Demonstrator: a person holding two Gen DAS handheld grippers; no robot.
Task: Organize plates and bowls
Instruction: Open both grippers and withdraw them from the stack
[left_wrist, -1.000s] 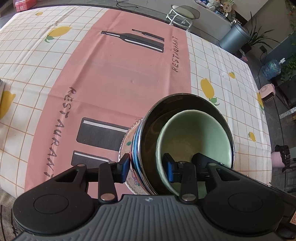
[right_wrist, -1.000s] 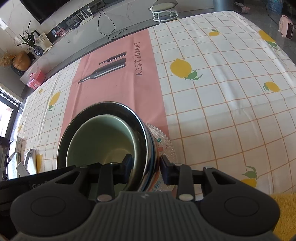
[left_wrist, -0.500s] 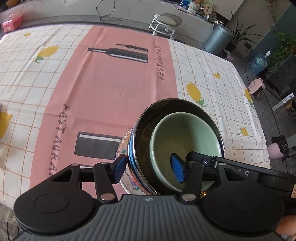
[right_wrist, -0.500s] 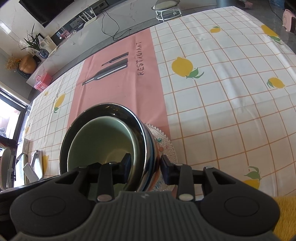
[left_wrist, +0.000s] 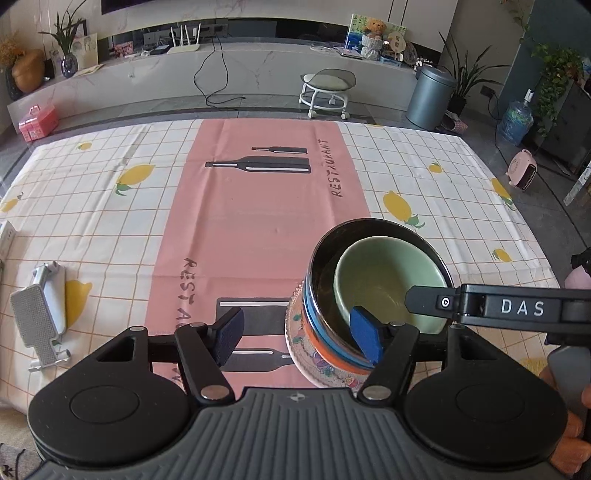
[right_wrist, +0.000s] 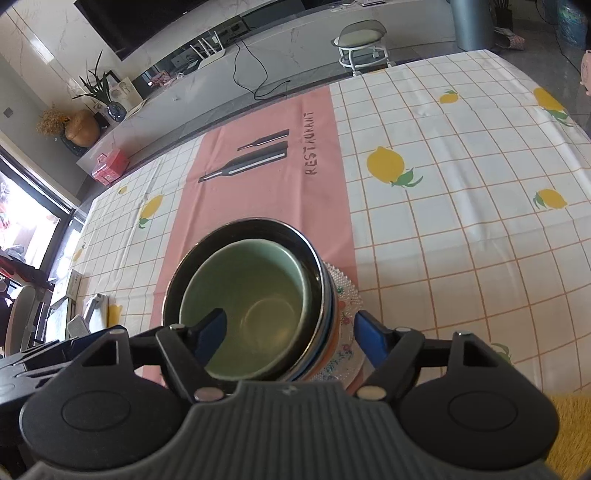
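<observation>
I've got the stack low and right of centre in the left wrist view: a pale green bowl (left_wrist: 388, 284) nested inside a steel bowl (left_wrist: 325, 258) with blue and orange bands on its outside, the pair sitting on a patterned glass plate (left_wrist: 306, 354) at the near edge of the pink stripe of the lemon-print tablecloth (left_wrist: 110, 221). My left gripper (left_wrist: 299, 338) has just been opening and now its jaws stand wide apart, one blue pad out over the cloth, the other hanging inside the bowls, neither pressing on the rim that runs between them. Nothing gripped there. In the right wrist view the same stack fills the lower centre, and my right gripper (right_wrist: 290, 334) has just been opening too: the left pad sits over the green bowl (right_wrist: 255, 306), the right pad over the plate (right_wrist: 345, 295), both clear of the steel bowl wall (right_wrist: 317, 273). Nothing held. A metal phone stand (left_wrist: 38, 325) lies at the left edge of the left wrist view, and the right gripper's black body crosses in from the right.
</observation>
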